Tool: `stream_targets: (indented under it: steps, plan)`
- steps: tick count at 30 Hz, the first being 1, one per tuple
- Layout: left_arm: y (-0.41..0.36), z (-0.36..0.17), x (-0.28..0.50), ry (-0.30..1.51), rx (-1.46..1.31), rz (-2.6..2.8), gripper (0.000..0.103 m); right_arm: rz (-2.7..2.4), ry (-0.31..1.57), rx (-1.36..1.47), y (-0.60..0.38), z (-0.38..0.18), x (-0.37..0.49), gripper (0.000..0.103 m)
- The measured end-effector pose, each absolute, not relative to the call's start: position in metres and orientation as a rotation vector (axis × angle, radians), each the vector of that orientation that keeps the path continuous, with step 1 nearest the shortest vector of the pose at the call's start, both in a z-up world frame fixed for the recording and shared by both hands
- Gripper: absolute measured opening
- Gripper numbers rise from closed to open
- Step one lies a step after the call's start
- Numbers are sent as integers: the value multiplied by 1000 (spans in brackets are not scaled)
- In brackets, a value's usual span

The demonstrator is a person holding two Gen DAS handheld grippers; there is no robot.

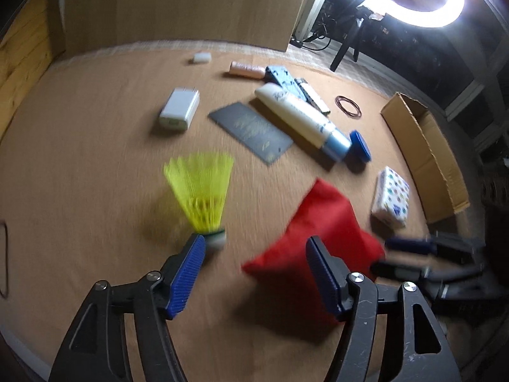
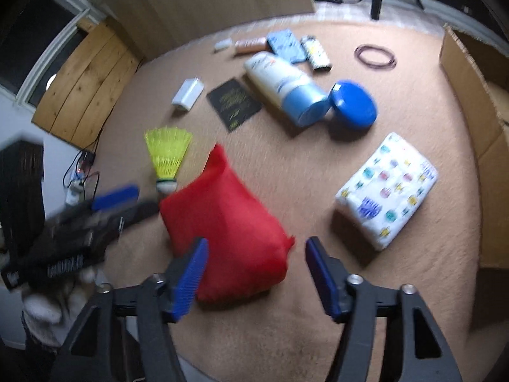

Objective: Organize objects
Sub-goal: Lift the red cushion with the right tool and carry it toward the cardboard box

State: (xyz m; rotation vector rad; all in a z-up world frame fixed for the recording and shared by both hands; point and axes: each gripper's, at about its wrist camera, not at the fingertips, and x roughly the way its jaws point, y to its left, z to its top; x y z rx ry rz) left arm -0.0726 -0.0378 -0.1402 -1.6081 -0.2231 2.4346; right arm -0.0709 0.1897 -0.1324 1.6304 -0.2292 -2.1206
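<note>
**Both tools spread over the red pouch**

Between the two tools, on the tan fabric-covered worktop (image 2: 397, 102), lies the soft red cloth pouch (image 2: 229, 222); it sits under and partly between the blue pads of the right tool (image 2: 256, 248), whose jaws stand spread and press on nothing; the pouch's corner reaches past the left pad, the right pad is clear of it. The left tool (image 1: 254, 248) is likewise spread with nothing pinched; the yellow plastic shuttlecock (image 1: 203, 197) lies just ahead of its left pad, cork end nearest that pad, though whether they touch cannot be told; the pouch shows behind its right pad. Ahead of both tools, farther off: a dark grey flat card with gold print (image 1: 251, 133); a white and pale-blue bottle lying on its side (image 1: 305, 121), with a blue round cap (image 2: 353, 105) just beside its end; a white charger block (image 1: 179, 108). To the right of the right tool rests a white tissue pack with coloured prints (image 2: 388, 191); beyond that stands an open brown cardboard box (image 2: 470, 89); a loop of dark rubber bands (image 2: 375, 55) lies far ahead.
</note>
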Motion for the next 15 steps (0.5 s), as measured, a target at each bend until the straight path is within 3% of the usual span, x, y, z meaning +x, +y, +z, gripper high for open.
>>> stream_targets:
  steps: [6,15]
  plan:
    - [-37,-147,-40,-367,-1592,2329,82,-2108,-183,1592,180,-127,-86,64]
    - [-7,-166,-36,-386,-1617,2247,87,-2008,-94,1619,151,-140,-96,65]
